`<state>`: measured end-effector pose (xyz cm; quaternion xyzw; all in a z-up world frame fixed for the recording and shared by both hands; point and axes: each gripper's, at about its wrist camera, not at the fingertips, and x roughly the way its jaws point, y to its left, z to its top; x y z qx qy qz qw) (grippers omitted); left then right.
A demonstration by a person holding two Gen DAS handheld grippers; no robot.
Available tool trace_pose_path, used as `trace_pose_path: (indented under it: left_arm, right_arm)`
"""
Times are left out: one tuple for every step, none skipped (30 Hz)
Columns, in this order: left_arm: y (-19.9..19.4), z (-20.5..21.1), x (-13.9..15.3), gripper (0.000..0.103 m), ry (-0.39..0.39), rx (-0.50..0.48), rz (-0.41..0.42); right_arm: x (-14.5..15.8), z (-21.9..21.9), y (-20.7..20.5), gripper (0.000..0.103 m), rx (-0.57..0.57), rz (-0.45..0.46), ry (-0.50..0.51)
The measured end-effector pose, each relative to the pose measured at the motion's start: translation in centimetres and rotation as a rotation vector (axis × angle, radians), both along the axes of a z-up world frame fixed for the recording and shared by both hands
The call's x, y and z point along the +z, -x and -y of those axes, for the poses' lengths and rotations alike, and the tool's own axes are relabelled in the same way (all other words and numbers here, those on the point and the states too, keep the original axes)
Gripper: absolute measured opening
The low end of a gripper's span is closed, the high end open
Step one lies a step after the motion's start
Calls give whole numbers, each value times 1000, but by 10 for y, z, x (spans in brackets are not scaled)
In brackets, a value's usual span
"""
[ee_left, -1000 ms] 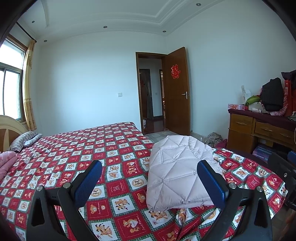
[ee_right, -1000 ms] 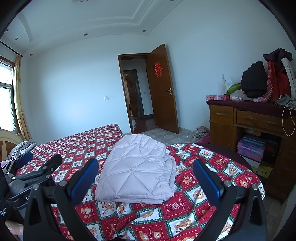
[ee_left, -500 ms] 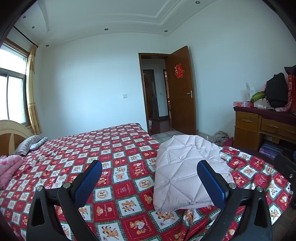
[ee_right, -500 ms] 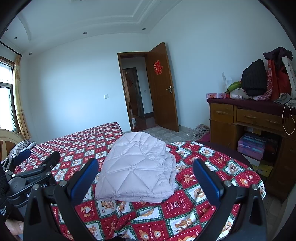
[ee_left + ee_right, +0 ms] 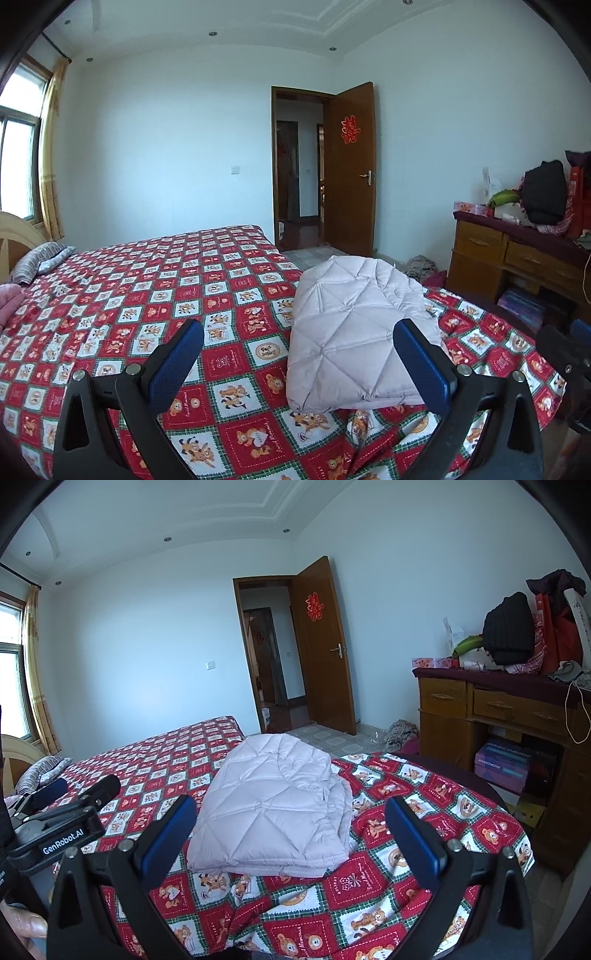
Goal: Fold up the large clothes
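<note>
Both our views have drifted slightly since a second ago | left gripper (image 5: 297,349) and right gripper (image 5: 291,825) gape, holding nothing | folded jacket (image 5: 273,805) lies on the bed (image 5: 424,812) near its foot corner | dresser (image 5: 498,709) beyond the bed | left tool reads "GenRobot.AI"

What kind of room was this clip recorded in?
A home bedroom, most likely: a bed under a red cartoon-print bedspread, a striped pillow at the headboard, and a wooden dresser piled with clothes and bags.

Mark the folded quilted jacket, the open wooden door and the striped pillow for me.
folded quilted jacket (image 5: 273,812), right wrist view, middle of its top panel.
open wooden door (image 5: 321,653), right wrist view, centre of the door leaf.
striped pillow (image 5: 40,258), left wrist view, middle of its top face.
</note>
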<state>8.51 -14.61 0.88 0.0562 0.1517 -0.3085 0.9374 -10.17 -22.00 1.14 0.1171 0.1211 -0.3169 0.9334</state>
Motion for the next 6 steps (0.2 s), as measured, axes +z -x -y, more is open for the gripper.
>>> trace_pose_path:
  left_arm:
    - [1, 1, -1, 102, -9, 4, 8]
    - [1, 2, -1, 102, -10, 5, 11]
    - [1, 2, -1, 102, -9, 4, 8]
    - [0, 2, -1, 102, -7, 1, 3]
    - [-1, 2, -1, 102, -7, 1, -2]
    - [-2, 2, -1, 102, -11, 7, -1]
  right_arm:
    - [0, 0, 0, 103, 1, 0, -3]
    - [-1, 1, 0, 103, 1, 0, -9]
    - [-2, 1, 0, 103, 1, -1, -12]
    - [-2, 2, -1, 103, -1, -4, -14]
    - [-3, 3, -2, 103, -3, -9, -18]
    - [-4, 4, -2, 103, -5, -11, -23]
